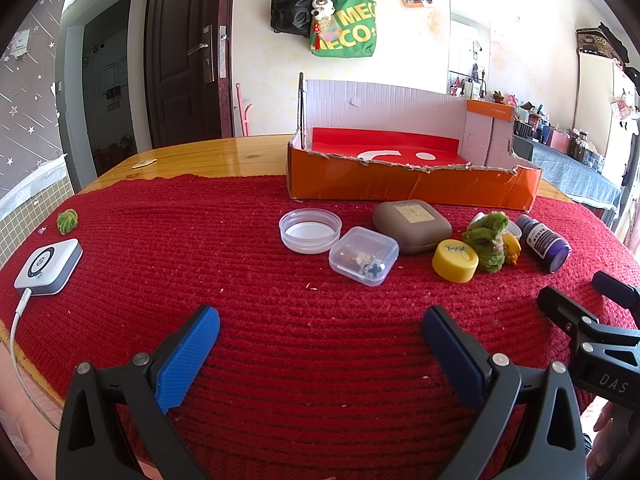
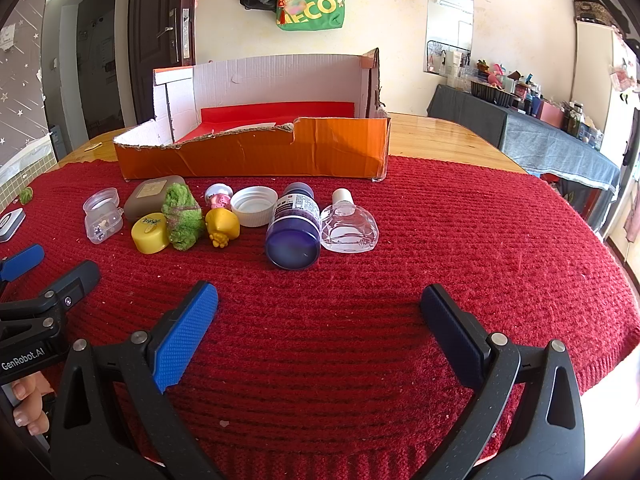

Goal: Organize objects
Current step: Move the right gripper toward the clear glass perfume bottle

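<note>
Left claw [image 1: 320, 332] and right claw [image 2: 318, 312] spread wide, holding nothing.
Blue bottle [image 2: 295, 226] lying at 12 o'clock of right claw, clear bottle [image 2: 349, 226] touching at its 3 o'clock; orange box [image 2: 256, 152] beyond, on red-covered worktop [image 2: 480, 240].

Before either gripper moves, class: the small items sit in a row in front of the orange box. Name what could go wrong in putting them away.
1. The purple bottle lies on its side, so it may roll when nudged.
2. The items are crowded: the yellow cap, green fuzzy toy and yellow figure touch, so gripping one could knock its neighbours.
3. The orange box has a torn, uneven front wall that could snag an item carried low.
</note>
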`<state>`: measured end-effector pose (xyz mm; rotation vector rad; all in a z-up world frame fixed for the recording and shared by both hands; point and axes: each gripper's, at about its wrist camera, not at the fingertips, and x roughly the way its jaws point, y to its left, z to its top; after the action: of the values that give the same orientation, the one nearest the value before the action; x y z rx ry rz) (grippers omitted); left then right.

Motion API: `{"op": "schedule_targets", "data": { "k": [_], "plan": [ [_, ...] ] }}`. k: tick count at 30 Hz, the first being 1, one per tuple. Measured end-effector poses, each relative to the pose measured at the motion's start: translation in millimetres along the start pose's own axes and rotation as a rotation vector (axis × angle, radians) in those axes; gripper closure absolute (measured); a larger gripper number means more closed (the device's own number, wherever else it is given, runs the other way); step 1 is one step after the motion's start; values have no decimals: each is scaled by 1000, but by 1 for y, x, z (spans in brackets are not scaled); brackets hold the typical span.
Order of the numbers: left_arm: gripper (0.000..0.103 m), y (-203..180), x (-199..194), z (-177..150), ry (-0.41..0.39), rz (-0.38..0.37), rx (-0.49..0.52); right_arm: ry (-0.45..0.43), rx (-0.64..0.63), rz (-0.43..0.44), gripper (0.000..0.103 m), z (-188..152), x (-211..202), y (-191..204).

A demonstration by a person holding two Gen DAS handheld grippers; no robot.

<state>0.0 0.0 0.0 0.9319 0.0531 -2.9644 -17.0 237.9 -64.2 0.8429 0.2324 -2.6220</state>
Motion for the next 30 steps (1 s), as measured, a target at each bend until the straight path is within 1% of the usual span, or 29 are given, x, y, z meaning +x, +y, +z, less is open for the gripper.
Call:
{"op": "schedule_targets", "data": {
  "k": [13, 17, 21, 24, 28, 30],
  "plan": [
    [0, 0, 0, 0, 1, 7, -3, 0, -5, 6, 0, 0, 0, 1],
    [0, 1, 0, 2, 9, 8, 0, 11, -4, 15, 0, 1, 0, 1],
    [0, 5, -4, 14, 0, 25, -6, 13, 1, 25, 0, 4, 0, 2],
    [0, 10, -7, 23, -16, 38, -12, -21, 1, 28, 0, 13, -9, -3],
    [0, 19, -6, 43, -25, 62, -14, -45, -2, 14, 0, 34, -13, -8],
    [0, 23, -3, 51, -13, 73, -8, -47, 8, 8, 0, 42, -12, -13]
  ]
}}
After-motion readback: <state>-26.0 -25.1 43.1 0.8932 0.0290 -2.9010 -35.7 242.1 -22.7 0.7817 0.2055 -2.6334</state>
